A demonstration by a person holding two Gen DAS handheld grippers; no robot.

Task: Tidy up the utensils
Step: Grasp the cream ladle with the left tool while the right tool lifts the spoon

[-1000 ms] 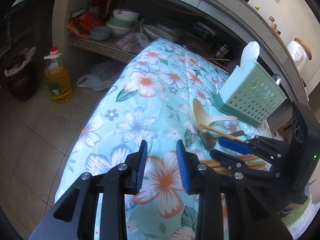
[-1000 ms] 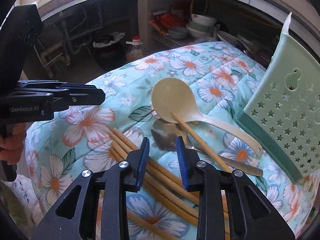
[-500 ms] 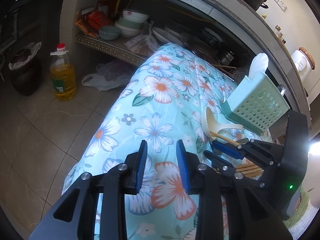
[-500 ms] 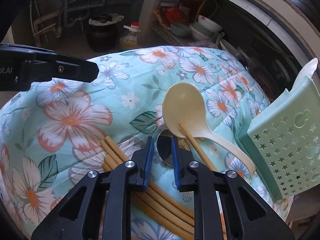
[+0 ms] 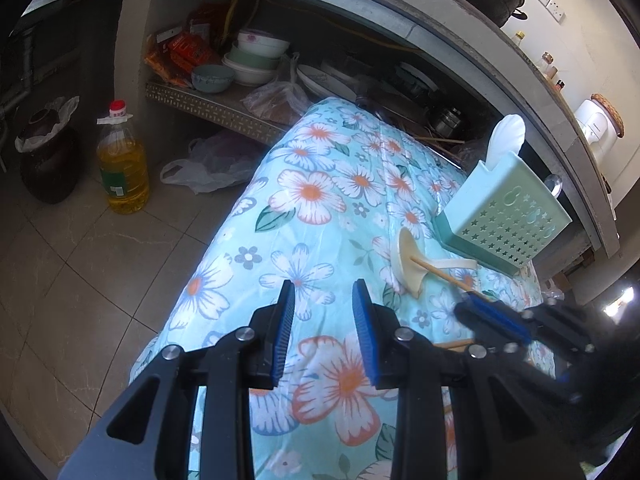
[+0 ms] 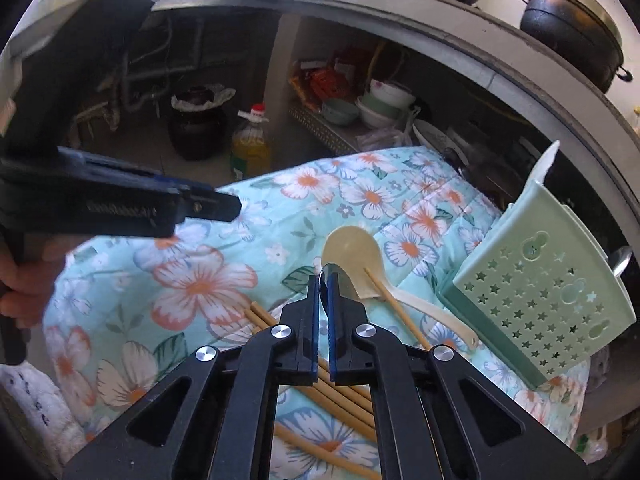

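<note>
Right gripper [image 6: 325,300] is clenching the metal spoon [image 6: 336,280] edge-on above the floral cloth [image 6: 200,280]; left gripper [image 5: 324,320] is idling, released and empty. We're risking the thin spoon twisting or slipping before reaching the green holder [image 6: 540,292].

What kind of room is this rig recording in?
Most likely a home kitchen: stacked bowls on an open shelf under a stone counter, a bottle of cooking oil on the tiled floor, and a black pot on the counter.
</note>
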